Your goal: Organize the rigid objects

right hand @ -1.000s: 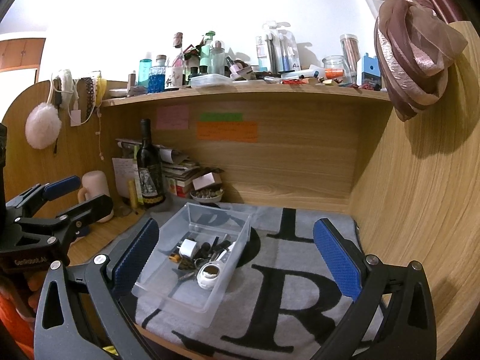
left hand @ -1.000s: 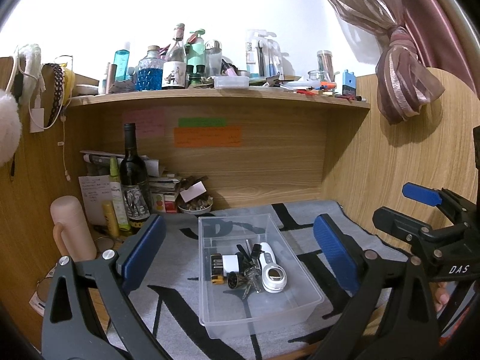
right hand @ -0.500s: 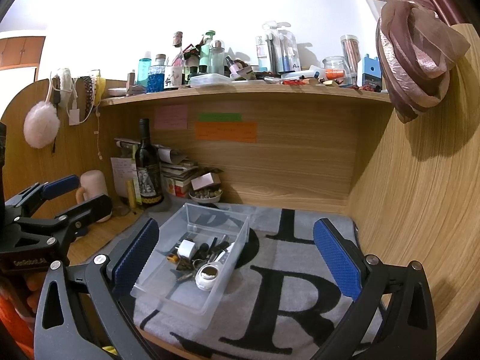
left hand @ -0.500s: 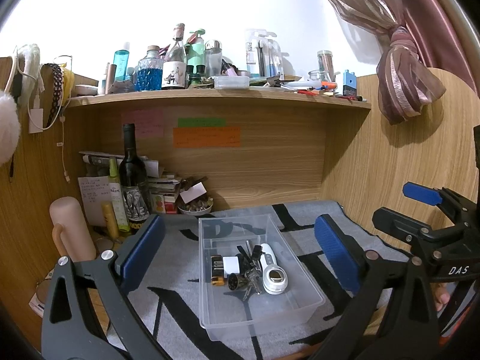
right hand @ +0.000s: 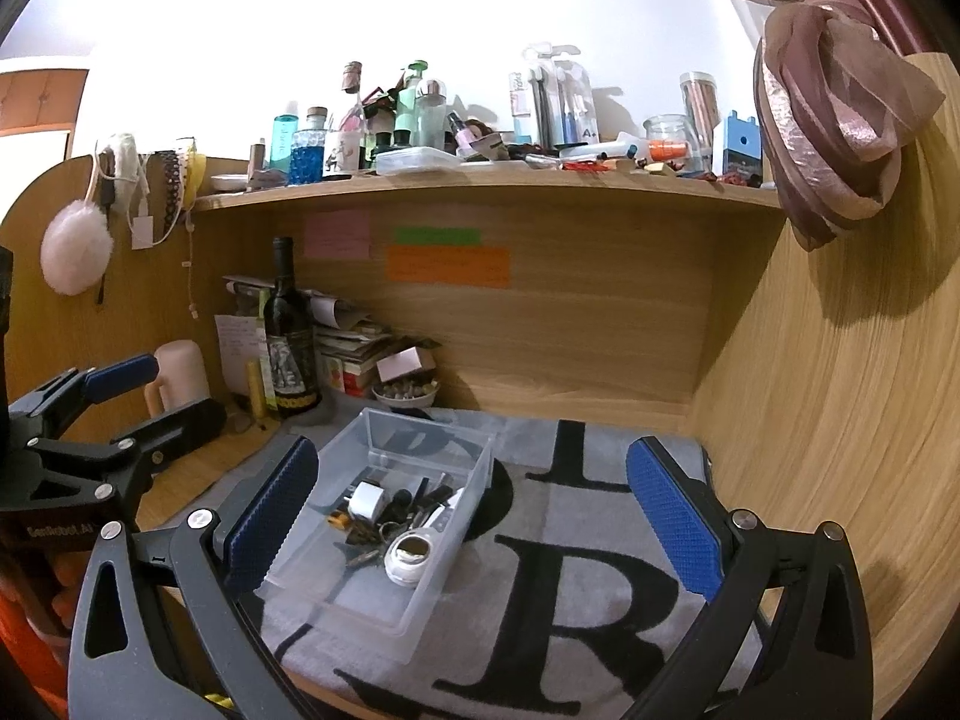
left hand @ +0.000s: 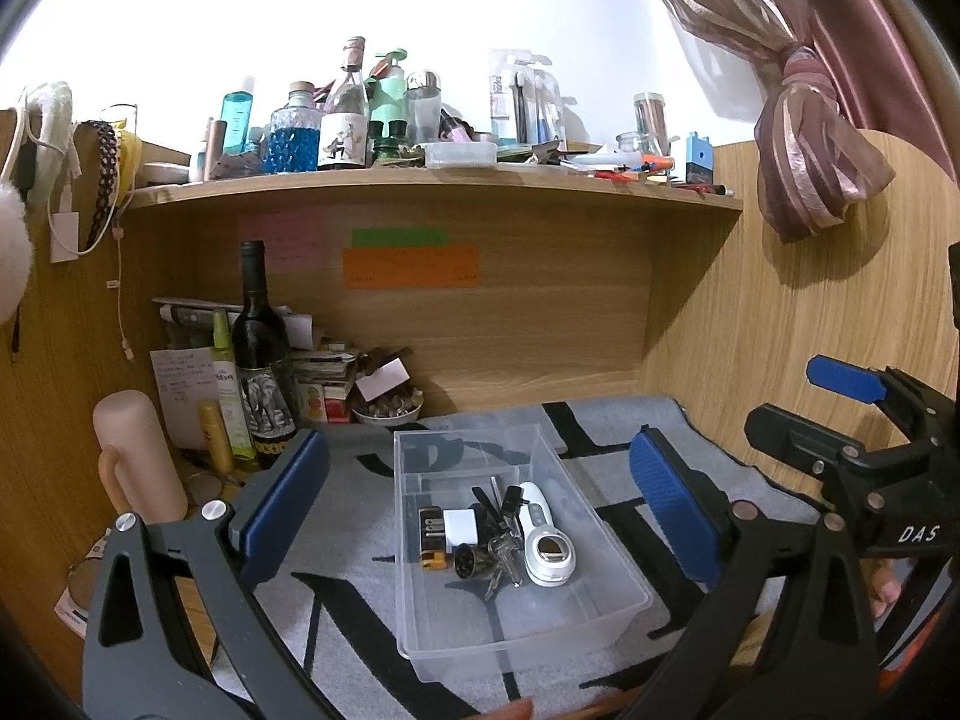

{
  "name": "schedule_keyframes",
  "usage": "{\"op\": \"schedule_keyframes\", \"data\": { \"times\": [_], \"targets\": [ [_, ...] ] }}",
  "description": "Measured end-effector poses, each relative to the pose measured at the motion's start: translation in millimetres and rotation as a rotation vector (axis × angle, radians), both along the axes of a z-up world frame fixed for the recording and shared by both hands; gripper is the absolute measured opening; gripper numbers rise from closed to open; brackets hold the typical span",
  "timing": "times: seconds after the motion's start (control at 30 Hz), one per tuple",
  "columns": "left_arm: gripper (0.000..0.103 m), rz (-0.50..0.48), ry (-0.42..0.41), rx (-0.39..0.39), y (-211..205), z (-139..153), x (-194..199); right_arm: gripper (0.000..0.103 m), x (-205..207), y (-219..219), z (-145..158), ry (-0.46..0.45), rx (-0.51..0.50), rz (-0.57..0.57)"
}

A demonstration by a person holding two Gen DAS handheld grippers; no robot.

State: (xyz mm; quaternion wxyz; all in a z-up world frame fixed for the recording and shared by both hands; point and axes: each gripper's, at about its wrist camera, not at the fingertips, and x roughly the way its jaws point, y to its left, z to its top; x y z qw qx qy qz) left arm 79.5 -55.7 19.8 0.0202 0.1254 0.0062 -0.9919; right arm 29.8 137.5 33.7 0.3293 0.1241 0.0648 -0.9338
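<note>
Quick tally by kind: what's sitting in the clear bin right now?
In the clear bin:
White thermometer: 1
White plug adapter: 1
Key bunch: 1
Black-and-yellow block: 1
Black round piece: 1
Total: 5

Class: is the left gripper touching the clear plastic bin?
Apart. The left wrist view shows the left gripper wide open, with mat visible between each pad and the clear plastic bin.

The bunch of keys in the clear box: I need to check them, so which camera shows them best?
The left wrist view: the keys lie centred, seen from above between the white charger and the white gadget. The right wrist view shows the keys smaller, off to the left, partly behind the box wall.
</note>
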Motion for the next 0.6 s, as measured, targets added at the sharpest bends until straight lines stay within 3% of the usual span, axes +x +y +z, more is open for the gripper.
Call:
{"op": "schedule_keyframes", "data": {
  "times": [0.6],
  "targets": [
    [0.102, -0.017, -0.003, 0.012, -1.5, -0.3, -4.5, 0.103, -2.9, -5.3, 0.0, 0.003, 0.015, 0.016]
  ]
}}
